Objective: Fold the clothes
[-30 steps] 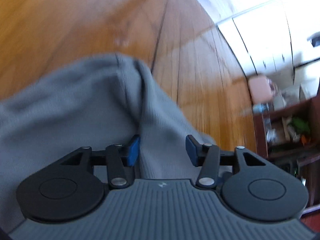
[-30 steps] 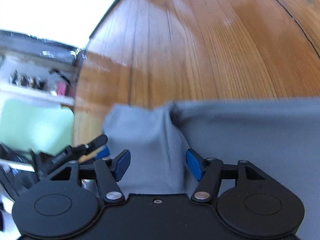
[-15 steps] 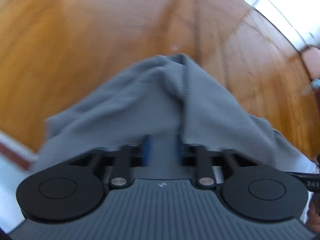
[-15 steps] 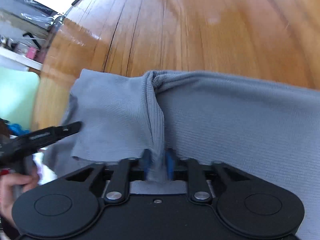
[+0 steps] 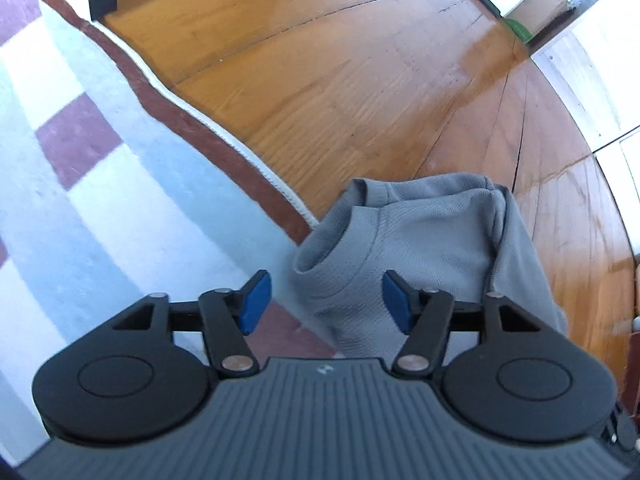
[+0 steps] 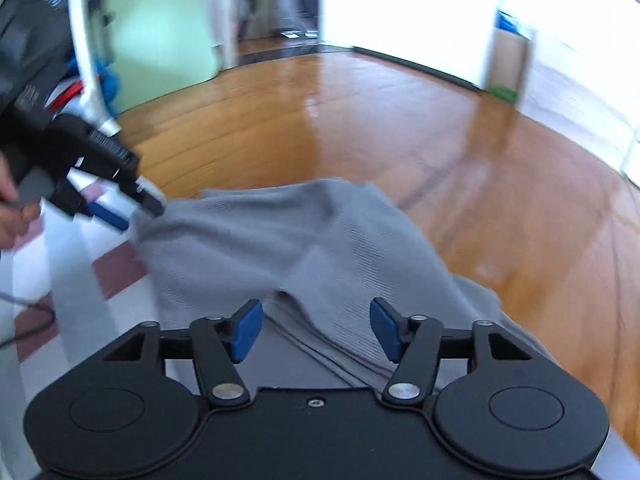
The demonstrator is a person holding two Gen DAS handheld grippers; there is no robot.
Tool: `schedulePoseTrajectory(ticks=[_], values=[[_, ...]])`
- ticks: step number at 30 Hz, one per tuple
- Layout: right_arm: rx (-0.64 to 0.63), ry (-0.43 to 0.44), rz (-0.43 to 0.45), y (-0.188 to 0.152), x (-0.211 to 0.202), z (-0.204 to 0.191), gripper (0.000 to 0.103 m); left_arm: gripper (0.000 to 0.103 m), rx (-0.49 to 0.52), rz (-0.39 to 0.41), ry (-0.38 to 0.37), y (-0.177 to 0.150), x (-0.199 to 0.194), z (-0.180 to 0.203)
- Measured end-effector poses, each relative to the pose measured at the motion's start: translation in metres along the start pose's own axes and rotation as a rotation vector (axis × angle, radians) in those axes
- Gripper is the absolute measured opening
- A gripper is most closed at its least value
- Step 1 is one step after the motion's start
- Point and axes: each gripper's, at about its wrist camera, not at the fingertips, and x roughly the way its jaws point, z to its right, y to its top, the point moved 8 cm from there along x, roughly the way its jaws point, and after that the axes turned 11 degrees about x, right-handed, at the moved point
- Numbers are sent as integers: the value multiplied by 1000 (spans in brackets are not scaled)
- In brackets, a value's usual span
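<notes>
A grey knit garment (image 5: 424, 248) lies bunched on the wooden floor and partly on a rug's edge; in the right wrist view it (image 6: 280, 248) spreads in folds. My left gripper (image 5: 326, 300) is open, its blue pads on either side of the garment's near edge, holding nothing. My right gripper (image 6: 316, 328) is open over a crease of the garment. The left gripper also shows in the right wrist view (image 6: 116, 208), at the garment's left edge, held by a hand.
A rug (image 5: 80, 168) with white, grey and maroon blocks and a maroon border lies to the left. Wooden floor (image 5: 360, 80) stretches ahead. A pale green wall (image 6: 160, 20) and cluttered items stand at the far left in the right wrist view.
Half a second ago both grippers were shut on the grey garment. Now both are open and the garment lies lower, laid onto the rug edge. Both views have swung.
</notes>
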Motion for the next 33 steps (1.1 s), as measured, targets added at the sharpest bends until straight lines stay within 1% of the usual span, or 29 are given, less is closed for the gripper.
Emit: schedulePoseTrajectory(ticks=[2,3,4,5,6,7,8,9,10,11,12,13,14,17,19,20,21,22,23,24,25,26,27,28,29,30,33], values=[[-80,0,-26,-1,21,-16,67,67,-22,-30,-11,-11,2,5],[-118,-11,-44,-1,32,-22,68,69,-38,-41,-38,-17,5,4],[-139,-29,-63,-1,43,-26,68,74,-49,-48,-72,-22,10,3],[-137,-39,-87,-2,49,-24,68,75,-35,-6,-92,-20,9,4],[-135,-49,-111,-3,55,-22,68,73,-11,10,-103,-14,12,7],[-125,-50,-130,-8,53,-23,68,65,12,27,-111,-8,15,9],[-111,-56,-143,-7,59,-22,67,53,37,48,-105,-3,21,13],[-62,-37,-141,-6,61,-18,66,44,76,76,-84,1,25,16],[-14,-19,-138,-4,63,-13,63,11,110,101,-67,5,29,20],[34,0,-135,-2,65,-8,40,9,115,110,-73,8,33,23],[96,33,-132,-1,67,-5,27,9,117,121,-79,10,36,25],[117,36,-128,0,66,-2,18,8,104,142,-91,13,32,26],[138,38,-124,0,66,1,13,8,90,163,-103,15,29,26],[196,63,-107,2,60,5,12,8,64,243,-161,27,9,26],[219,88,-74,3,44,4,12,8,31,237,-224,29,5,23],[218,97,-69,3,42,3,13,9,18,205,-239,27,11,21],[206,88,-88,0,45,1,18,9,-5,160,-243,24,20,18],[194,79,-108,-3,48,-1,19,10,-30,118,-250,20,29,15],[169,78,-138,-6,55,-7,22,10,-67,93,-276,18,36,13],[145,76,-166,-10,63,-14,36,11,-102,68,-303,15,42,10],[128,85,-168,-10,63,-18,45,11,-132,49,-332,13,48,10],[113,93,-169,-11,64,-23,64,14,-146,39,-346,13,53,10],[106,111,-171,-12,64,-29,72,18,-159,30,-360,12,58,9],[99,130,-172,-13,65,-35,74,23,-173,21,-375,12,63,8],[91,147,-173,-14,65,-41,83,23,-193,17,-401,13,68,8],[69,138,-172,-16,65,-44,89,23,-229,16,-434,13,72,7],[1,109,-169,-21,66,-55,90,21,-295,3,-505,12,85,6]])
